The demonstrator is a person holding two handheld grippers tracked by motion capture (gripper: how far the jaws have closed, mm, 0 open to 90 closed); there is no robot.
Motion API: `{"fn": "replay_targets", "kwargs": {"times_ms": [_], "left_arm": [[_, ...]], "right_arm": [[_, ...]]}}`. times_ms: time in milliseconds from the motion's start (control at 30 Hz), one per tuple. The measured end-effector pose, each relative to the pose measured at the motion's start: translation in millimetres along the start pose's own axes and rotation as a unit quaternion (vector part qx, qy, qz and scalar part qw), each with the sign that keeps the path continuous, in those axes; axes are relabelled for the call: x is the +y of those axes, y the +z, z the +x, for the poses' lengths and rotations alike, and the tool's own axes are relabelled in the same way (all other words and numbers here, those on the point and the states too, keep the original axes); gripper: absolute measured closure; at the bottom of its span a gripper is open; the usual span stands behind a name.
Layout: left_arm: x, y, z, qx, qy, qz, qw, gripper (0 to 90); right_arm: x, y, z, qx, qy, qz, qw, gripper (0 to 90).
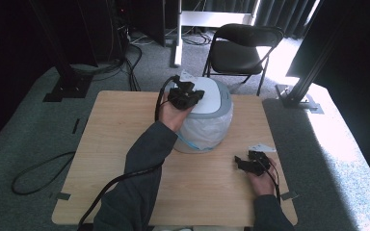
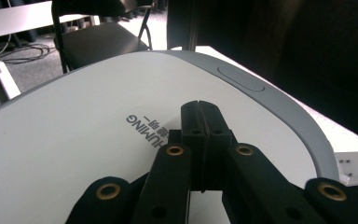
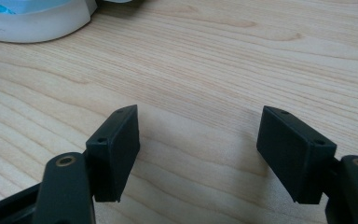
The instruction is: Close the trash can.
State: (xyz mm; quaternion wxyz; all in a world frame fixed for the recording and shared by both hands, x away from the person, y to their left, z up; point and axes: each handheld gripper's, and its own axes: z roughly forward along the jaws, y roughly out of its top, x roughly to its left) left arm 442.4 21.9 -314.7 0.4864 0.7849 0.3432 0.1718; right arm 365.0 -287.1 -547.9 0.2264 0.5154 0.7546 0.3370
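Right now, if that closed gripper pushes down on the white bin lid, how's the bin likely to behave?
The lid looks like smooth, hard plastic, so the shut left gripper could skid on it rather than bite. The bin is squat with a wide base, so it probably won't tip. The bag around its body looks thin and floppy; on the smooth table a sideways push would likely slide it.

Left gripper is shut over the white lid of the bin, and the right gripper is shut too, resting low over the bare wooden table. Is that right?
Not quite. The right gripper is open: the right gripper view shows its jaws standing wide apart with only bare wooden table between them. The rest holds: the left gripper is shut, its jaws together over the white lid of the bin.
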Motion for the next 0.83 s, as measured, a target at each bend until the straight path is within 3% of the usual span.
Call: {"fn": "replay_targets", "kwargs": {"times_ms": [333,600,833], "left_arm": [[-6.1,-18.7,10.2,0.002,0.003,-0.019,0.9998,84.9],[-14.6,-39.3,25.4,0.014,-0.009,-0.046,0.9988,82.6],[-21.7,-51.8,32.6,0.009,-0.014,-0.068,0.9976,69.6]], "right_arm": [[0.0,0.0,0.0,0.000,0.000,0.000,1.0000,28.9],[0.2,0.3,-0.1,0.000,0.000,0.000,1.0000,28.8],[0.8,0.9,-0.9,0.002,-0.002,0.000,1.0000,28.7]]}}
